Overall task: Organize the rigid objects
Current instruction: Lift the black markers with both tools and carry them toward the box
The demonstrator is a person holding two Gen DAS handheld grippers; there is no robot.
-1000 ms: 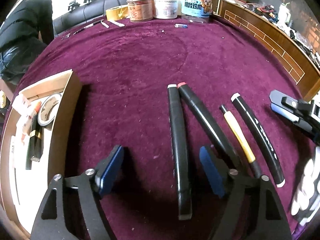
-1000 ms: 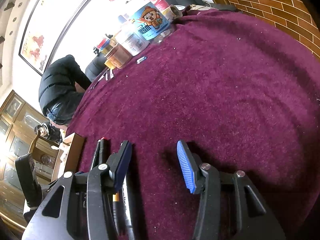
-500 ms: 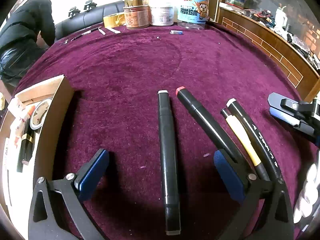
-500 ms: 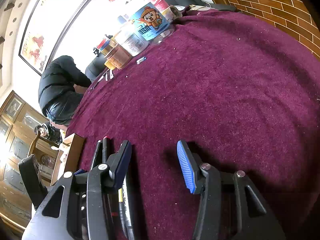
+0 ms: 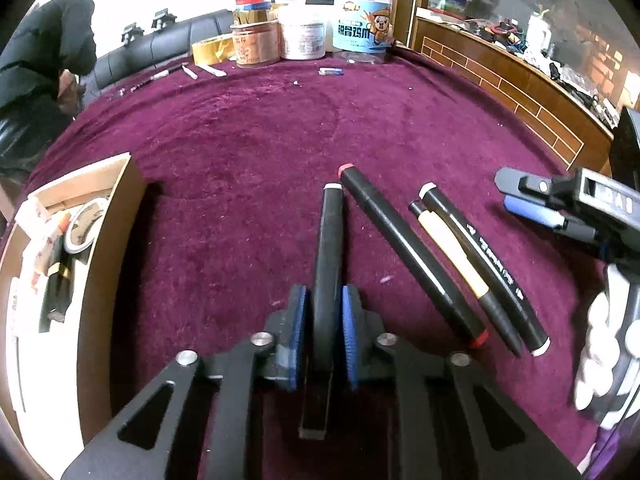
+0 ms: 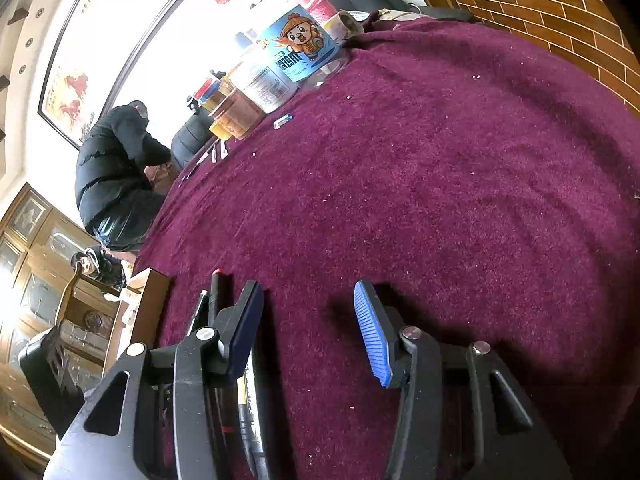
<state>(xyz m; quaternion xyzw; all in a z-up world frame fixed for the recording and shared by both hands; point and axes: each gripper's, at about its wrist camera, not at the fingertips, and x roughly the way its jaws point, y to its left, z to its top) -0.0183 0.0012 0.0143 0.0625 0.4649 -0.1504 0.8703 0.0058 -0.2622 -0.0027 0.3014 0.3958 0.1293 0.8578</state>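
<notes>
In the left wrist view, the left gripper [image 5: 325, 334] is seen closing around a black marker with a white cap [image 5: 327, 264], its blue pads set against the barrel near the near end, while the marker lies on the purple-covered surface [image 5: 248, 152]. Three more pens [image 5: 452, 264] lie to the right, and an open cardboard box [image 5: 100, 184] to the left. Because the marker is gripped far from its middle, it could tip or slip when lifted.

In the right wrist view, the right gripper [image 6: 310, 332] is held partly open and empty above the surface.
</notes>
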